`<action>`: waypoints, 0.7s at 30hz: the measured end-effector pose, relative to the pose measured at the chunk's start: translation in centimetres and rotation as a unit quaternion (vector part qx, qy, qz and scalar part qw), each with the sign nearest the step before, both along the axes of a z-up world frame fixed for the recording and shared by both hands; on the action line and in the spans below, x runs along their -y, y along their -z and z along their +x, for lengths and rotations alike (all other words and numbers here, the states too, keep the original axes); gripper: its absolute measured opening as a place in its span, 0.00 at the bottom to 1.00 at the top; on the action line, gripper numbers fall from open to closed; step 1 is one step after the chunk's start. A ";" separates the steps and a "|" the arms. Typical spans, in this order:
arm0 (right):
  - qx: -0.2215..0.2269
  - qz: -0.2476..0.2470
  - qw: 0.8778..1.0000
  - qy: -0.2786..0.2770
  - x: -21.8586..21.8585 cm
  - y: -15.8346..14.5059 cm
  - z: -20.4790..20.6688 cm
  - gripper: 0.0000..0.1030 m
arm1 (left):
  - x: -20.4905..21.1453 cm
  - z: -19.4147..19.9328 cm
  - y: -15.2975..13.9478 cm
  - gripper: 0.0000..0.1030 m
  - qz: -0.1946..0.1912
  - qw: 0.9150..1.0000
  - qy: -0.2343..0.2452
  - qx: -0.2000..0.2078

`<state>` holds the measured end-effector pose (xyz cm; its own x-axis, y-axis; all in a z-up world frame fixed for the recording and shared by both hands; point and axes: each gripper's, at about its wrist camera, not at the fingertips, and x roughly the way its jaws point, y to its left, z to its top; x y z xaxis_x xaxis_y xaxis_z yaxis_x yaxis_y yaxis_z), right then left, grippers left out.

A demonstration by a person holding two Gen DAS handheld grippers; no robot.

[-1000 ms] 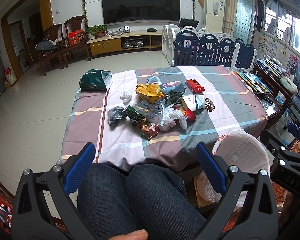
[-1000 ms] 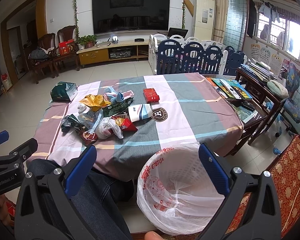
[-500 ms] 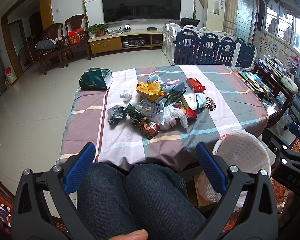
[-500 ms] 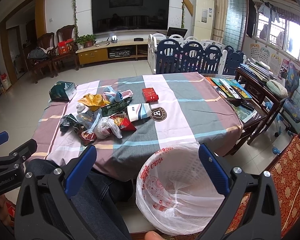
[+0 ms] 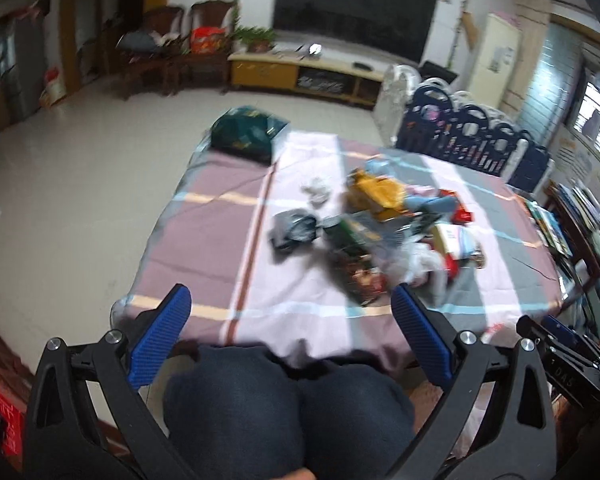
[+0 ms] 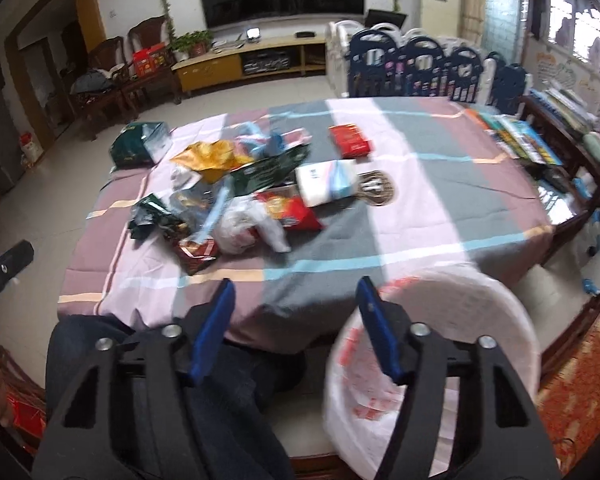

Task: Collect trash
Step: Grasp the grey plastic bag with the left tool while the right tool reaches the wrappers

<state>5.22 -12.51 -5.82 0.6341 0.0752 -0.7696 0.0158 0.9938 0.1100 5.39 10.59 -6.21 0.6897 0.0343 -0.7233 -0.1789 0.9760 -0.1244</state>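
Right gripper (image 6: 294, 300): jaws closing, nothing between them, poised over the near table edge. Left gripper (image 5: 288, 312): spread wide, empty, above the person's knees. Beyond them the trash pile (image 6: 236, 196) of wrappers and bags lies untouched on the tablecloth (image 6: 440, 168). The lined bin (image 6: 460, 320) stands beside the right gripper; its contents are blurred, apparently none. Collection judged not yet begun; every piece remains.

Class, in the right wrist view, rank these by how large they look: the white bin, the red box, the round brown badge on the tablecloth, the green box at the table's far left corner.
1. White bin, by far, though it is nearest the camera.
2. Green box.
3. Red box and round brown badge look about alike; I would not rank them.
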 end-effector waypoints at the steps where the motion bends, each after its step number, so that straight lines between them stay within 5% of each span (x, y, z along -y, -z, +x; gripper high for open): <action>1: 0.000 0.008 1.000 -0.013 -0.9 0.6 0.9 0.60 | -0.8 0.3 0.6 0.87 -0.005 1.000 -0.010 -0.007; 2: 0.001 0.013 1.000 -0.025 -2.0 1.2 2.0 0.60 | -1.5 0.6 1.4 0.74 -0.010 1.000 -0.022 -0.015; 4: 0.004 0.010 0.999 -0.043 -4.0 2.2 4.0 0.60 | -2.2 1.0 2.4 0.67 -0.009 0.999 -0.039 -0.029; 7: 0.007 0.001 0.998 -0.065 -6.3 2.9 6.5 0.60 | -2.9 1.3 3.5 0.67 -0.007 0.998 -0.043 -0.041; 12: 0.002 -0.020 0.996 -0.088 -8.8 4.2 10.6 0.68 | -4.7 2.9 4.5 0.82 -0.036 0.997 -0.060 -0.038; 15: -0.016 -0.047 0.996 -0.081 -9.7 5.6 13.0 0.68 | -5.9 6.2 5.1 0.84 -0.065 0.995 -0.064 -0.039; 21: -0.031 -0.011 0.998 -0.057 -7.7 6.4 13.1 0.68 | -5.0 15.8 8.4 0.84 -0.083 0.995 -0.030 -0.037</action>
<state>18.33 -4.81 -12.20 0.5739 0.1269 -0.8090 -0.0923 0.9916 0.0901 21.21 15.54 -14.58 0.6345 -0.0498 -0.7713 -0.2514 0.9303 -0.2669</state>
